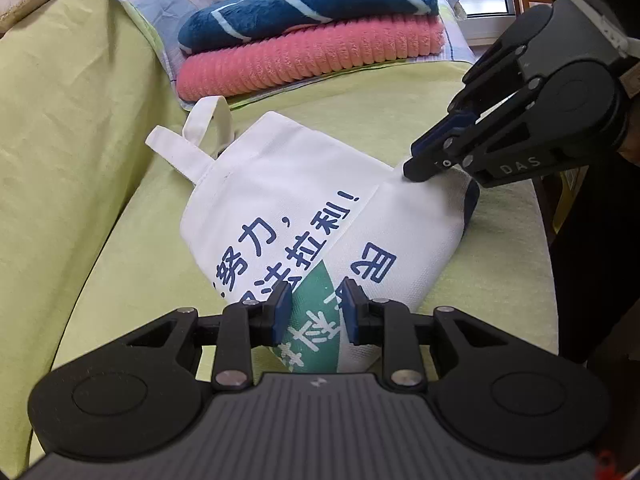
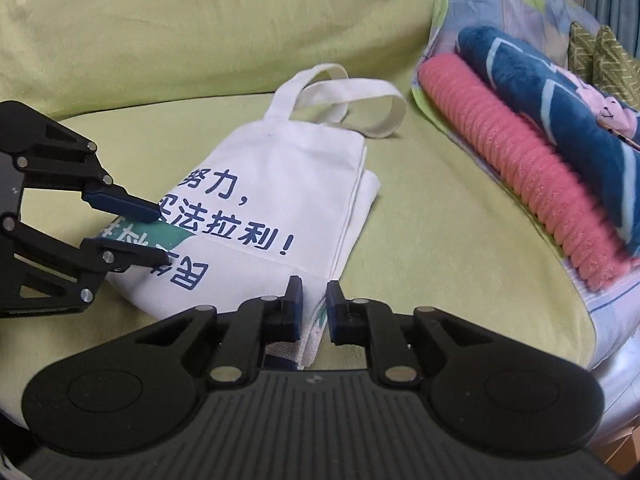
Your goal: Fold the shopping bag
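A white canvas shopping bag [image 1: 288, 200] with blue characters and a green patch lies on a green sofa seat, its bottom part folded up over the print. Its handles [image 1: 200, 132] point toward the sofa back. It also shows in the right wrist view [image 2: 288, 184]. My left gripper [image 1: 316, 312] is open, its pads on either side of the bag's near folded edge. My right gripper [image 2: 312, 304] is partly open over the folded corner; in the left wrist view its fingertips [image 1: 420, 164] rest on the folded flap's corner.
A green sofa seat [image 1: 400, 104] and back cushion [image 1: 60, 120] surround the bag. A pink ribbed blanket [image 1: 312, 60] and a blue patterned blanket [image 1: 312, 4] are stacked on a checked cloth beyond the handles. The sofa's edge runs at the right.
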Available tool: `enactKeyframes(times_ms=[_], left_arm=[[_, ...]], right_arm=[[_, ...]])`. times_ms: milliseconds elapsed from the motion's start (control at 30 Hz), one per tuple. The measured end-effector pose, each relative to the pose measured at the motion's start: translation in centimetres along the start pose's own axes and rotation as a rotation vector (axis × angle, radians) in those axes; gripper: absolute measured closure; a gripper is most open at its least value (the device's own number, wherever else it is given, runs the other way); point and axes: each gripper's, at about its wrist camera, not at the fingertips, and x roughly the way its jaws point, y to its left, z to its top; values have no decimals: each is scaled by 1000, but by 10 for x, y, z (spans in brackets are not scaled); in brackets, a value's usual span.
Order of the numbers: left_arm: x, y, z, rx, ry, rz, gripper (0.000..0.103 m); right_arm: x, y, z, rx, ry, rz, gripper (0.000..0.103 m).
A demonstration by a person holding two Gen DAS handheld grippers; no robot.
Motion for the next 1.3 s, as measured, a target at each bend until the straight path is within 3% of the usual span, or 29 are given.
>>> enactKeyframes(times_ms=[233,400,633,667,700,733,800,933,1100,1267,1300], left_arm=[[-5,-5,-2,-13,-1,23,72],[-13,-8,-8,-12,9,-2,79],[-18,-12,-5,12,8,12,79],[-21,-10,-4,12,2,12,81],[-24,-9,-2,12,-4,11,92],[-26,-7,-1,8,-10,20,95],[-24,0,-2,-9,0,45,96],[-11,5,-9,-18,26,22,102],[-1,15,-16,-97,2,-7,103],[-7,16,-4,-134,31,4,103],[-11,17,-3,-150,32,9,96]], right_arm=[[9,-14,6,84,41,53,89],[14,-13,8,66,45,47,88],[6,-8,1,63,35,50,87],[6,-8,1,62,34,50,87],[6,-8,0,66,33,51,87],[6,-7,0,70,32,53,86],[6,-6,-1,66,28,51,86],[7,-4,-2,61,22,49,86],[9,-6,-2,75,20,62,85],[9,-6,-2,79,22,61,85],[9,-6,-2,76,22,60,85]])
